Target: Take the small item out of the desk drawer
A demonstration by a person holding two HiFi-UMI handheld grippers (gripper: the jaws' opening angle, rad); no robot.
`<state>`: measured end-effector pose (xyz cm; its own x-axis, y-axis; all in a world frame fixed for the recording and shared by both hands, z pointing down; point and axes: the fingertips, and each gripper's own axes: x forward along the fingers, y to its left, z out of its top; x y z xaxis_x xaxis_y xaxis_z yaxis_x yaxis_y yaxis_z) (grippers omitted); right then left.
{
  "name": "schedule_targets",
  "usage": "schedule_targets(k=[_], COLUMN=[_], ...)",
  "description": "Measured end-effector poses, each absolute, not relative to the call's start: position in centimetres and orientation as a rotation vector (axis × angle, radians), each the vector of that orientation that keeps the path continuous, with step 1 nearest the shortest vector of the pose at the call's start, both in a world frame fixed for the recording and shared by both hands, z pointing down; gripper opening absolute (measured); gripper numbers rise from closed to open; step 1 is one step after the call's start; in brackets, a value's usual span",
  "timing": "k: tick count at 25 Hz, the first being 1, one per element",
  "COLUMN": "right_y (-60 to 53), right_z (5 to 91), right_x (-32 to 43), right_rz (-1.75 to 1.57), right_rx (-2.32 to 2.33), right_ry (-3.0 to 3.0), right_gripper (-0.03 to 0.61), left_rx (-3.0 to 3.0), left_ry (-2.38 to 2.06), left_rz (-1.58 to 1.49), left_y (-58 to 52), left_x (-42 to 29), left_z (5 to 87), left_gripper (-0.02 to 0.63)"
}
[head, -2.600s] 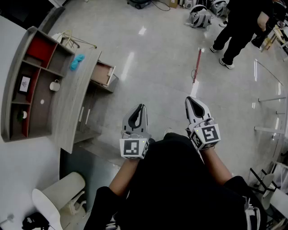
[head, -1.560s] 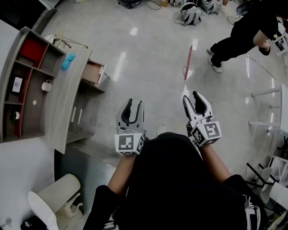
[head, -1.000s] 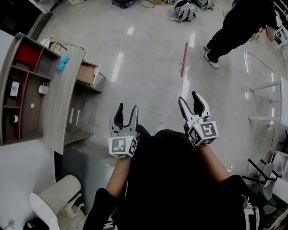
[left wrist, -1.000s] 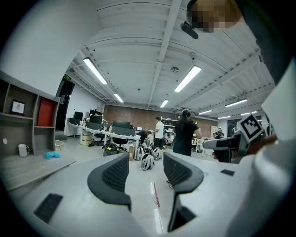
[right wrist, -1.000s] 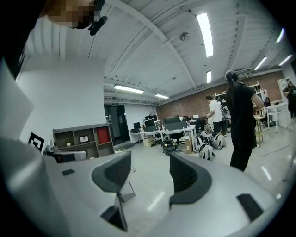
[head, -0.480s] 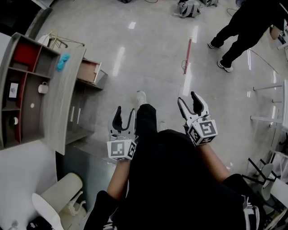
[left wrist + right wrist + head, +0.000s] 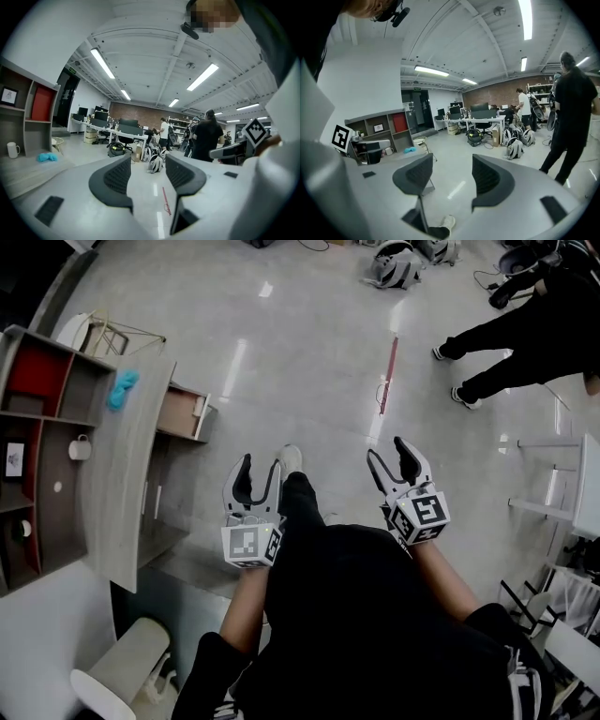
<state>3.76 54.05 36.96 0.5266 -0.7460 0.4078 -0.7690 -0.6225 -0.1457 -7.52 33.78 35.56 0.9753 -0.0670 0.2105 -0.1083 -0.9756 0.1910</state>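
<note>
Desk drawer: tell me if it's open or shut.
Open: the drawer juts out past the desk, its brown inside showing from above.

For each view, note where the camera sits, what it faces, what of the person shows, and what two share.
Head view: on the head, steeply down; arms, left hand-held gripper, right hand-held gripper, leg.
Left gripper view: along its open jaws, across the office.
Right gripper view: likewise; shoe below.
All share the blue item on the desk.

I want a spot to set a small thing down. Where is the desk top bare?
The desk top is bare from the blue item to its near end, between the shelf unit and the front edge. The far end is tighter: the blue item lies there.
</note>
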Motion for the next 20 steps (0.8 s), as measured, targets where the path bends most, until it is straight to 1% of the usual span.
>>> schedule_targets(k=[6, 11, 20], right_y=[44.1, 36.3, 25.5], right_z=[35.5, 34.4, 33.3], right_x=[10.9, 13.8, 19.8], right_rz=[0.643, 0.618, 0.596], right_rx=[2.635, 2.586, 2.530], right_ry=[-1.377, -1.444, -1.524], right_gripper=[0.249, 0.249, 0.249], left_rx=[2.890, 2.876, 2.855], left_ry=[-0.199, -0.237, -0.259], left_rz=[0.297, 0.276, 0.297], left_y=[24.2, 17.9, 10.6], left_x=[-1.9, 0.7, 5.6], left_z=[36.8, 36.4, 37.2], left_gripper=[0.210, 0.209, 0.209])
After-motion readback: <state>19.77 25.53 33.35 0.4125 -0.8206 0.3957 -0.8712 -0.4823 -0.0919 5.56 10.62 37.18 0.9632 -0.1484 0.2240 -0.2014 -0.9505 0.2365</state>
